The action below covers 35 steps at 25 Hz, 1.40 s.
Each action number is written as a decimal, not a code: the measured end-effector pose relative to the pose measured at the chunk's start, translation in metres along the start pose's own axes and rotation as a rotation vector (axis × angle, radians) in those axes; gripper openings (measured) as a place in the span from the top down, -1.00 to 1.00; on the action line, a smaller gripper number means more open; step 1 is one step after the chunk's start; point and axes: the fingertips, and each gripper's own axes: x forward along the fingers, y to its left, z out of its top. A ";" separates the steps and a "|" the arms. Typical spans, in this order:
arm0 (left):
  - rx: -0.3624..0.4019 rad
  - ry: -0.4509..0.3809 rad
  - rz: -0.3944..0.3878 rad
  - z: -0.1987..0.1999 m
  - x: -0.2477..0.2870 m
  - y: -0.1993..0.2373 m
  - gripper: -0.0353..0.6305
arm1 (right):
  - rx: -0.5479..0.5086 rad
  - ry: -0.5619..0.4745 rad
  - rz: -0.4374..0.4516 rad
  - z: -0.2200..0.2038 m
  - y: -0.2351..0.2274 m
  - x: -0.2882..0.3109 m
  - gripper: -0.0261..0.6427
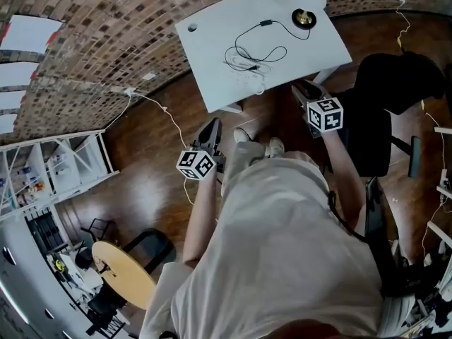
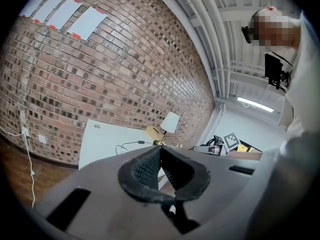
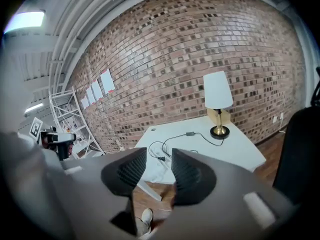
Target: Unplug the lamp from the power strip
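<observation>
Brick wall, white table [image 1: 205,62], lamp [image 3: 218,96] cord [image 1: 265,22]. Approach step (both far off): left gripper [image 2: 159,153] pinched together, right gripper [image 3: 159,164] apart, empty; next reach plug [image 1: 251,68].

Right claw [image 3: 159,158] held parted and empty, lamp [image 3: 218,103] set upright on white counter [image 3: 243,149], black cord [image 3: 201,136] looped across it
</observation>
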 end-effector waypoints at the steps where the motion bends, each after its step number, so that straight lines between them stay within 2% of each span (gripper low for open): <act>1: -0.002 0.005 0.009 -0.001 -0.002 0.002 0.89 | 0.009 0.004 -0.001 -0.004 -0.001 0.000 0.49; 8: -0.028 0.033 0.019 -0.007 -0.009 0.013 0.89 | 0.064 0.060 -0.006 -0.039 0.008 0.006 0.50; 13: -0.030 0.022 0.010 0.001 -0.018 0.036 0.89 | 0.021 0.080 0.006 -0.040 0.033 0.033 0.50; 19: -0.056 0.082 -0.002 -0.047 -0.076 0.072 0.89 | -0.032 0.141 0.006 -0.072 0.091 0.058 0.52; 24: -0.049 0.049 0.001 -0.003 -0.093 0.133 0.89 | -0.061 0.074 0.019 -0.029 0.147 0.110 0.53; 28: -0.102 0.059 0.014 -0.009 -0.153 0.162 0.89 | -0.078 0.044 0.019 -0.012 0.196 0.126 0.56; 35: -0.097 0.017 -0.062 0.032 -0.155 0.210 0.89 | -0.132 0.022 0.009 0.006 0.279 0.138 0.56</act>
